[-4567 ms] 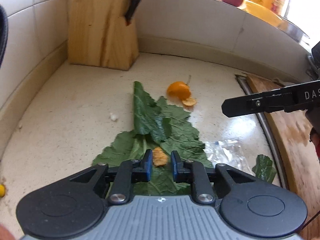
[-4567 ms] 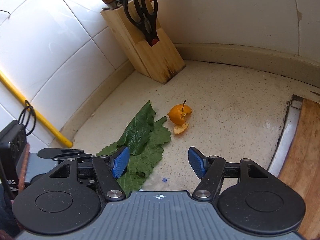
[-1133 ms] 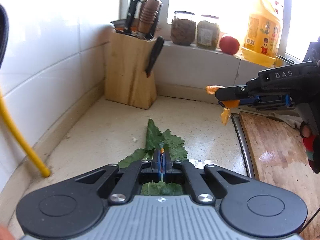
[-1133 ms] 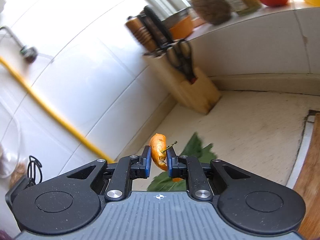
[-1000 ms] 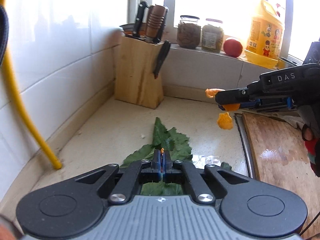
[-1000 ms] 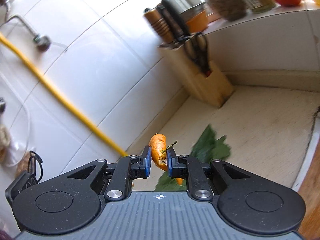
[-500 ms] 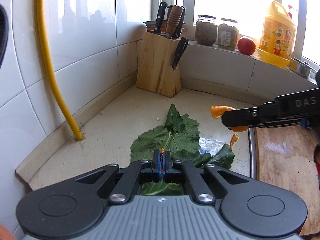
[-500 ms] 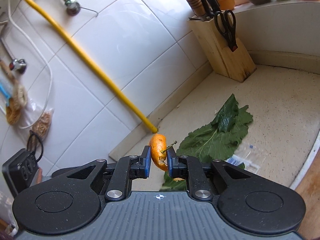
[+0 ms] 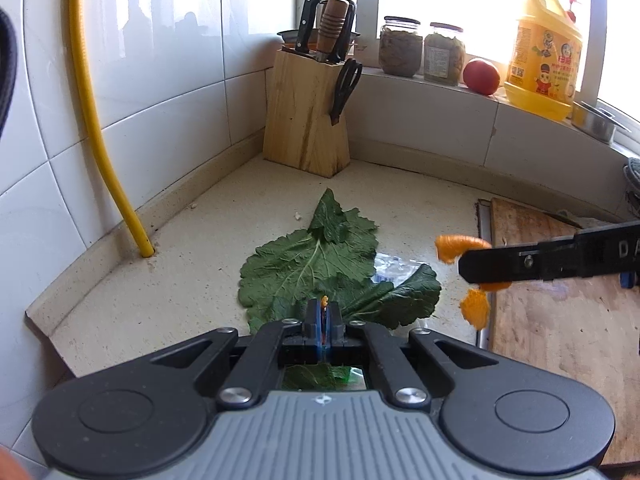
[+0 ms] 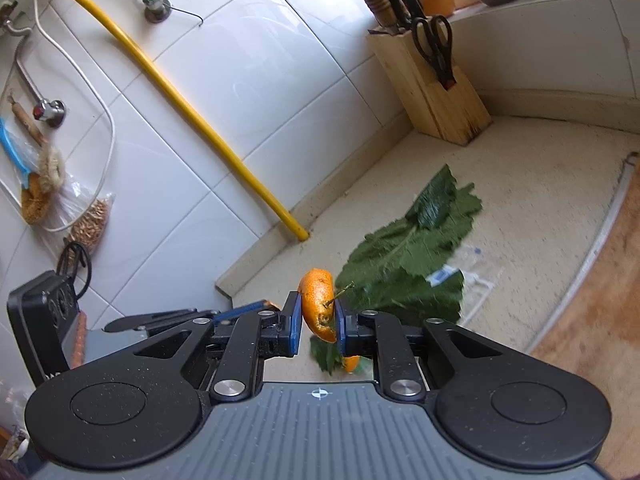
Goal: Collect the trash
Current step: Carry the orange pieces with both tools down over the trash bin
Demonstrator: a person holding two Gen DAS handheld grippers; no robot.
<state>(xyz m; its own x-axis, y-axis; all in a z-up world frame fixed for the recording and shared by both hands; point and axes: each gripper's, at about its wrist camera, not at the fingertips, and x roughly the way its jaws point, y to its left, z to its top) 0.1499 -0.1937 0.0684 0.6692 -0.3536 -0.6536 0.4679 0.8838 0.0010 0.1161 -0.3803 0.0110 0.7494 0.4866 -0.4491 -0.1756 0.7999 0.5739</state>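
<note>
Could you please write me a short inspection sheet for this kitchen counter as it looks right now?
Surface: speckled counter, crumbs near the wall.
Job's things: green leaves and clear wrapper lie on the counter.
Clutter: knife block, cutting board.
Grippers: left gripper shut on small peel scrap; right gripper shut on orange peel.
Cables: yellow pipe on wall.
Surroundings: jars, tomato, yellow bottle on sill.
</note>
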